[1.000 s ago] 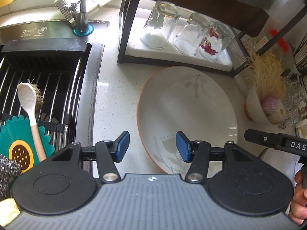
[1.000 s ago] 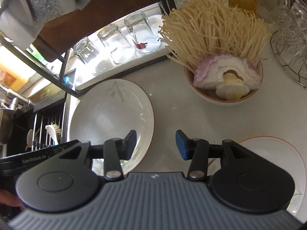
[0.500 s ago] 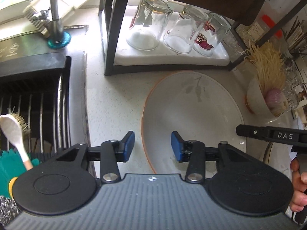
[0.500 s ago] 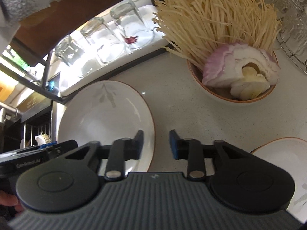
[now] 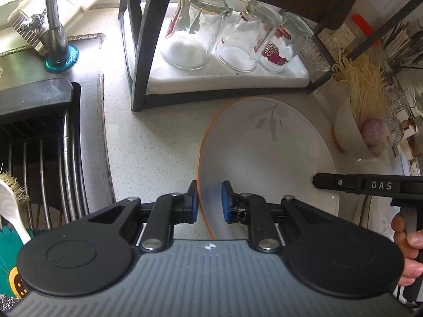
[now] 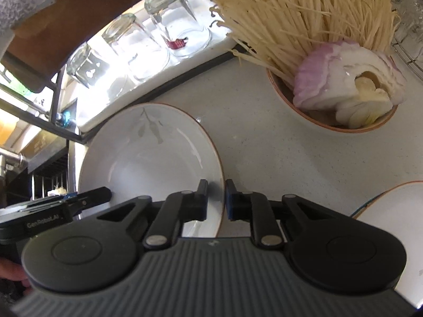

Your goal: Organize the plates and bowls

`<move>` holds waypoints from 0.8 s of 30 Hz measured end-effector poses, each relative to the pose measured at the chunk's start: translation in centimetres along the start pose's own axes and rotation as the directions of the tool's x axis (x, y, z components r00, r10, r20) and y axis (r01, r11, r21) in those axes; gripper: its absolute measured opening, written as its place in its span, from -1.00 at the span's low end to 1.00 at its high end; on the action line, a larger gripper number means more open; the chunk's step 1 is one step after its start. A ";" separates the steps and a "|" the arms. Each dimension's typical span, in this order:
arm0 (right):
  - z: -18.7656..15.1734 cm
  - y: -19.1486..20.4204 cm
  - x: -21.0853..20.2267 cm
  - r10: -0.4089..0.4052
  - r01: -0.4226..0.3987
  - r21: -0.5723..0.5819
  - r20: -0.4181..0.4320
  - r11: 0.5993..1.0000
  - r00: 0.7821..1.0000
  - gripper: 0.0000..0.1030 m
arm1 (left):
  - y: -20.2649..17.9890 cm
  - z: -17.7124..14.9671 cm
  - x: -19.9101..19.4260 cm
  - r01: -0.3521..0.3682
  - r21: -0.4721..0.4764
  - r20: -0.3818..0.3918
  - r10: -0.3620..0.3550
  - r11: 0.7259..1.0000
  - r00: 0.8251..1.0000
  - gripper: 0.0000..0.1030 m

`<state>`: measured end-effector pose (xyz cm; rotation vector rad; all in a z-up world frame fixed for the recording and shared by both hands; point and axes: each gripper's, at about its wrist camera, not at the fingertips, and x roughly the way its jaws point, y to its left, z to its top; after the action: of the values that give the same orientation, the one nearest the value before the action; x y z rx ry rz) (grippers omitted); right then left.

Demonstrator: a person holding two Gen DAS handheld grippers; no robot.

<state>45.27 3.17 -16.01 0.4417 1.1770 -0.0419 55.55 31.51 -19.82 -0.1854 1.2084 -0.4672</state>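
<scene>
A white deep plate (image 5: 264, 153) with an orange rim and a grey leaf print lies on the speckled counter. My left gripper (image 5: 209, 202) straddles its left rim. Its jaws are closing, with the rim between the blue pads and a sliver of plate still showing beside the inner pad. On the opposite rim of the same plate (image 6: 148, 158), my right gripper (image 6: 215, 198) is shut, one finger inside and one outside. A second white plate (image 6: 396, 224) lies at the right edge. A bowl (image 6: 330, 121) holds enoki mushrooms and a cut onion.
Three upturned glasses (image 5: 232, 47) stand on a white tray under a dark rack just behind the plate. A sink with a wire drainer (image 5: 53, 158), a faucet (image 5: 53, 26), a spoon and a brush lies to the left. A person's hand (image 5: 407, 243) holds the right gripper.
Both grippers came down onto the plate, and their jaws narrowed from wide apart to close around opposite rims. The left gripper also slid right, from over the counter edge to the plate's left rim.
</scene>
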 end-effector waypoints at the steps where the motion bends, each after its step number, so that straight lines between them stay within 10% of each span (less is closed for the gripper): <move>1: 0.1 0.0 0.0 0.002 -0.002 0.004 0.000 1.000 1.000 -0.70 | 0.0 0.0 0.0 0.002 0.000 0.001 -0.002 1.000 1.000 -0.62; 24: -2.9 -1.8 -5.2 0.034 -0.037 0.042 0.061 0.998 0.998 -0.71 | -3.5 -1.4 -3.9 0.021 0.021 0.012 -0.021 1.000 1.000 -0.64</move>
<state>40.22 1.54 -12.75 0.4962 1.1102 -0.0501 52.29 30.26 -15.70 -0.1832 1.1903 -0.4963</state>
